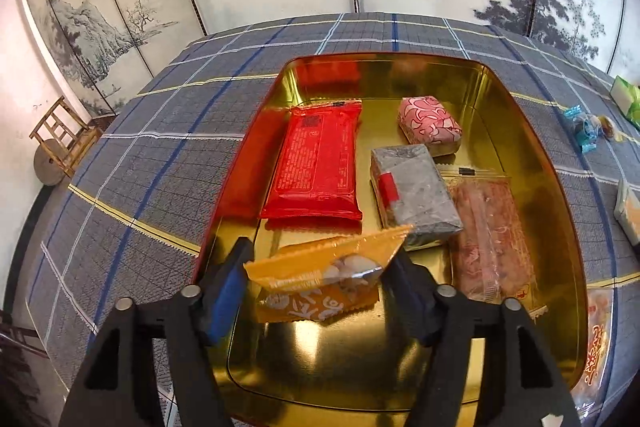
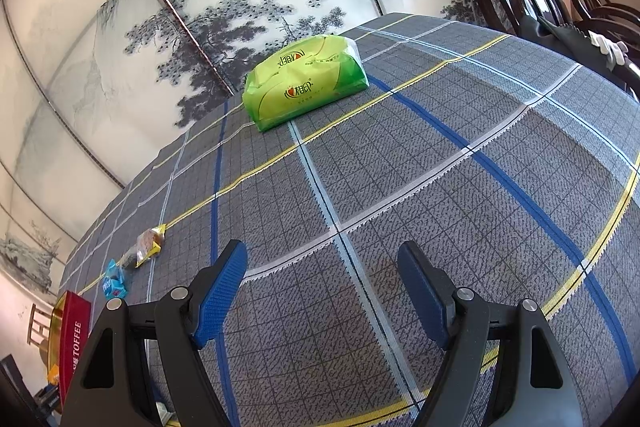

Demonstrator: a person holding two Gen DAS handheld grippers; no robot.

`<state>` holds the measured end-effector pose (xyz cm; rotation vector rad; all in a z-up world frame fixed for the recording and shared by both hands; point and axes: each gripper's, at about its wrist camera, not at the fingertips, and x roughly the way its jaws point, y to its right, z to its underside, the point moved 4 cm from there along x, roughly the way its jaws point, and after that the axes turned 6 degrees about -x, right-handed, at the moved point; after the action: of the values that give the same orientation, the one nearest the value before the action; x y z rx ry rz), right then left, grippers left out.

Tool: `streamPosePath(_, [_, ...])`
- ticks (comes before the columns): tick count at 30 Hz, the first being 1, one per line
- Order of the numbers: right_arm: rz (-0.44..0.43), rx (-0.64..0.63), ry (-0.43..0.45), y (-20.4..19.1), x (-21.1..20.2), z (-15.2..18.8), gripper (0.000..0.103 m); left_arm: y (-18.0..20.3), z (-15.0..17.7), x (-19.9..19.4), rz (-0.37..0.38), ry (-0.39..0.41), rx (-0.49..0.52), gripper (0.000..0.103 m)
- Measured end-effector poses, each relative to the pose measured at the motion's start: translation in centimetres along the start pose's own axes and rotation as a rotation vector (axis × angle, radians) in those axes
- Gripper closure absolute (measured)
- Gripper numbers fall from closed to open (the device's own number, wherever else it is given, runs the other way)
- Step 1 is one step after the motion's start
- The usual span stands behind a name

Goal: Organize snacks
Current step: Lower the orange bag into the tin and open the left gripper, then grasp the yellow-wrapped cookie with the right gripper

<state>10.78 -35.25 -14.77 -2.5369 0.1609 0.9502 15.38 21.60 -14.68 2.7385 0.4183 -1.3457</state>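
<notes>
Holding a crinkly orange foil snack packet (image 1: 320, 273) between its blue-padded fingers, the left gripper (image 1: 320, 267) is hovering over the near end of the shiny gold metal tin (image 1: 532, 163). Jaws are clamping the packet by its side edges; the wrapper is bowing upward between them.

Already lying in the tin: a flat red foil packet (image 1: 318, 163), a grey block-shaped packet with a red tab (image 1: 416, 191), a pink patterned wrapped cake (image 1: 430, 123), and a clear-wrapped pinkish bar (image 1: 492, 231).

The right gripper (image 2: 322, 291) is waiting above the grey plaid tablecloth (image 2: 440, 167) with jaws apart, holding nothing. Loose on the cloth: a green plastic tissue pack (image 2: 304, 83), a small yellow-wrapped candy (image 2: 148, 245), a blue-wrapped candy (image 2: 114, 281).

Risks, as judged:
- Grip is on a buckling wrapper, not on firm contents. The packet may be slipping or twisting out before it is placed.
- If released tilted, it could be landing on the grey packet's corner or leaning on the red packet instead of lying flat in the bare near section.
- Squeezing harder could be crushing the contents.
- Gripper fingers are near the tin's floor; a low descent may be nudging the tin across the cloth.
</notes>
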Motion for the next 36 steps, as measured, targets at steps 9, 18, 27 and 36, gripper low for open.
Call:
streamPosePath(9, [0.007,-0.008,-0.006,0.0,0.1,0.0,0.024,-0.1,-2.4,-3.2,0.028,0.104,-0.026,0.007])
streamPosePath(18, [0.1,-0.086,-0.042,-1.1,0.3,0.5,0.024,-4.5,-3.2,-8.0,0.029,0.233,-0.082,0.0])
streamPosePath(27, [0.054,-0.471,-0.04,-14.0,-0.7,1.2,0.023,-8.6,0.8,-9.9,0.039,0.237,-0.152,0.0])
streamPosePath(36, [0.031,-0.547,-0.279,-20.7,9.8,-1.2,0.061,-8.7,3.5,-10.6,0.102,0.211,-0.184,0.0])
